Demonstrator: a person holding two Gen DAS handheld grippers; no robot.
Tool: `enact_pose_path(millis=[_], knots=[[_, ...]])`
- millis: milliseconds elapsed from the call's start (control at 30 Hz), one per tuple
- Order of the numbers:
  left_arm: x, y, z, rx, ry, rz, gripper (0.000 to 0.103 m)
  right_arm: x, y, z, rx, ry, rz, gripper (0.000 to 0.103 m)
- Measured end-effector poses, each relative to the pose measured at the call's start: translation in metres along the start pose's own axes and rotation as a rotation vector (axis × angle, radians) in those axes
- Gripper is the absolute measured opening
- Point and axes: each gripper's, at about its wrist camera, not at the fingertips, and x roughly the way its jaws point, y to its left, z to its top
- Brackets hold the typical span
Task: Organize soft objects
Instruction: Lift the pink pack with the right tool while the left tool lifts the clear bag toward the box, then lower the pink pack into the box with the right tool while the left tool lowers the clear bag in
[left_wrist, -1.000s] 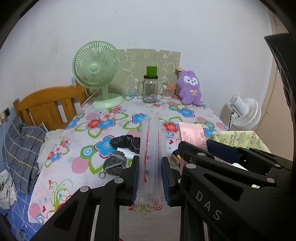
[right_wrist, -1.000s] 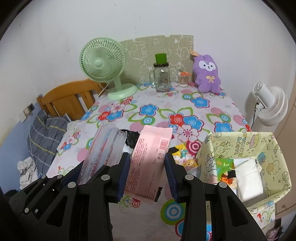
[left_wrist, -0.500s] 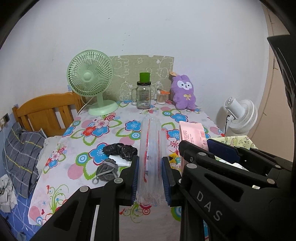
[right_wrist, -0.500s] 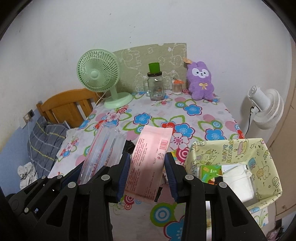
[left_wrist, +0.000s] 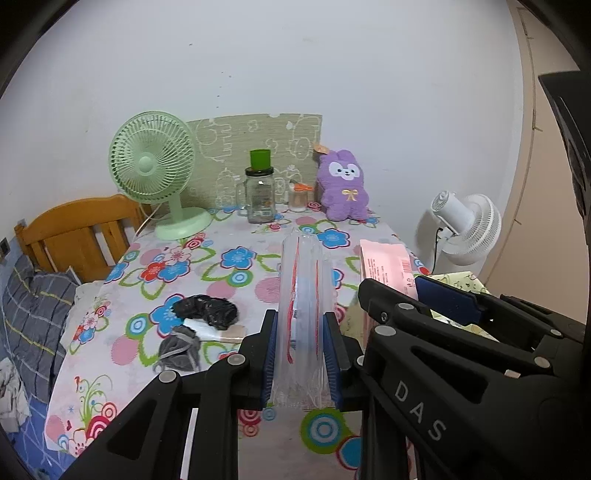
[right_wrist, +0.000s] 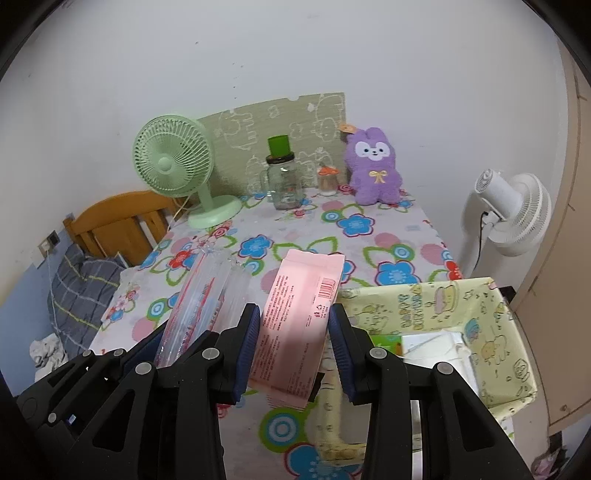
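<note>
My left gripper (left_wrist: 300, 350) is shut on a clear plastic zip bag (left_wrist: 301, 295) with red stripes, held upright above the flowered table (left_wrist: 192, 273). Just to its right, my right gripper (right_wrist: 293, 350) is shut on a pink soft packet (right_wrist: 299, 314) with a barcode. In the right wrist view the clear bag (right_wrist: 201, 302) shows at the left. A yellow patterned fabric box (right_wrist: 436, 310) stands at the table's near right, with white and green items inside. A black crumpled bag (left_wrist: 207, 310) and a grey soft bundle (left_wrist: 179, 349) lie on the table to the left.
At the back stand a green desk fan (left_wrist: 155, 173), a glass jar with a green lid (left_wrist: 260, 195), a small cup (left_wrist: 298, 195) and a purple plush rabbit (left_wrist: 343, 186). A white fan (left_wrist: 465, 225) stands right of the table; a wooden chair (left_wrist: 74, 236) and grey checked cloth (left_wrist: 33, 314) left.
Both grippers have pulled back and risen a little from the table, still holding the clear bag and the pink packet. More of the near table edge and yellow box shows now.
</note>
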Motion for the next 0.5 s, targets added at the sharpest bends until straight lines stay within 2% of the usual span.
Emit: enact_pose_path(millis=[500], knots=[[0.008, -0.040, 0.004, 0.030, -0.012, -0.059, 0.023, -0.012, -0.040, 0.000, 0.024, -0.025, -0.045, 0.042]])
